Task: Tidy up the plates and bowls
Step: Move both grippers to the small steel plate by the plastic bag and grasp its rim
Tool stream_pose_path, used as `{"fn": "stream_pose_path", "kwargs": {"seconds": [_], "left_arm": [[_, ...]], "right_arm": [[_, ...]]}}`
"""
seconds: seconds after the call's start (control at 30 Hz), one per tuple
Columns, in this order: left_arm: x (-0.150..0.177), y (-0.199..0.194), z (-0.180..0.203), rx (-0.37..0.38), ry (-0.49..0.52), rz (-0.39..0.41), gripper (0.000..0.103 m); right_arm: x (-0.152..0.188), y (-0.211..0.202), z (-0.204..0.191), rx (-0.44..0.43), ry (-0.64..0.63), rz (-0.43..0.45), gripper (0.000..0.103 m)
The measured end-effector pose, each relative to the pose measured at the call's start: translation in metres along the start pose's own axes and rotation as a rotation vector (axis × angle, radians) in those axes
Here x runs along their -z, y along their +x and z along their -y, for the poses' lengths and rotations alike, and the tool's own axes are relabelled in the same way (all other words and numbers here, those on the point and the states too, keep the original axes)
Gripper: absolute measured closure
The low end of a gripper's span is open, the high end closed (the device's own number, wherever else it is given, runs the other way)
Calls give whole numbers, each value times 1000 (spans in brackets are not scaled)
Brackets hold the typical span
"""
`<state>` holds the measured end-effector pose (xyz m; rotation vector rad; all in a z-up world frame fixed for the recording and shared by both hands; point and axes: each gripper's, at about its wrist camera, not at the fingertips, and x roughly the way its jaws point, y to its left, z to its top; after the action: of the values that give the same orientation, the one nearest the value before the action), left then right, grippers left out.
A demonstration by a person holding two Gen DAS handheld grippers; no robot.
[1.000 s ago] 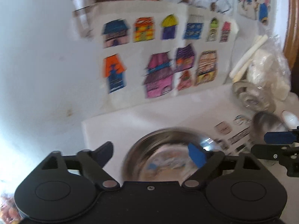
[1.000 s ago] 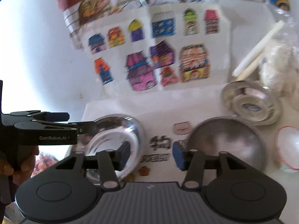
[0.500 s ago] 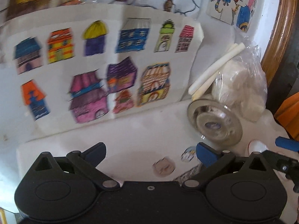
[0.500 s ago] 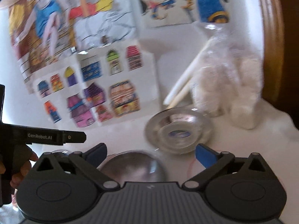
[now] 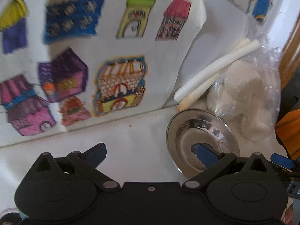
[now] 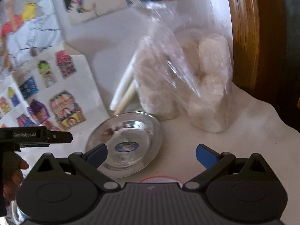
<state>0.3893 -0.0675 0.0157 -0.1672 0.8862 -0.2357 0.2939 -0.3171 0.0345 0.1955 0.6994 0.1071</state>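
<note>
White table: both grippers gaping, angled down, flanking steel plate.

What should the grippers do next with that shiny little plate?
Probably ease the right gripper forward and down so its open fingers straddle the near rim of the steel plate, then close. Both grippers are empty, the plate lies flat on the white table, and the plastic bag crowds its far side.

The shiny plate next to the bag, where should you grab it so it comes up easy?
Grab the steel plate by its thin flat rim, on the near edge facing the right hand-held gripper. It lies flat and shallow, so only the rim offers a hold. The far edge looks crowded by the bag and the white sticks.
</note>
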Motion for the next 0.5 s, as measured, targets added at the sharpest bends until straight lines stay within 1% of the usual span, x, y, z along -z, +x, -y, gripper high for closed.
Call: {"fn": "stream_pose_path", "kwargs": {"seconds": [0.03, 0.1, 0.2, 0.27, 0.37, 0.43, 0.5], "left_arm": [[-1, 6, 0, 7, -17, -15, 1], [-3, 17, -3, 39, -69, -44, 1], [-5, 27, -8, 91, -149, -61, 1], [-7, 33, -7, 106, -166, -73, 2], [-9, 38, -3, 121, -165, -87, 8], [-9, 40, 0, 132, -165, -94, 12], [-10, 46, 3, 139, -166, -104, 19]], "right_arm": [[-2, 6, 2, 13, -4, -11, 2], [-6, 16, 5, 24, -5, -39, 10], [-8, 29, 7, 21, 16, -72, 17], [-8, 36, 6, 38, 15, -94, 24], [-7, 46, 6, 42, 25, -129, 26], [-6, 50, 7, 39, 33, -136, 32], [-6, 54, 6, 38, 39, -143, 41]]}}
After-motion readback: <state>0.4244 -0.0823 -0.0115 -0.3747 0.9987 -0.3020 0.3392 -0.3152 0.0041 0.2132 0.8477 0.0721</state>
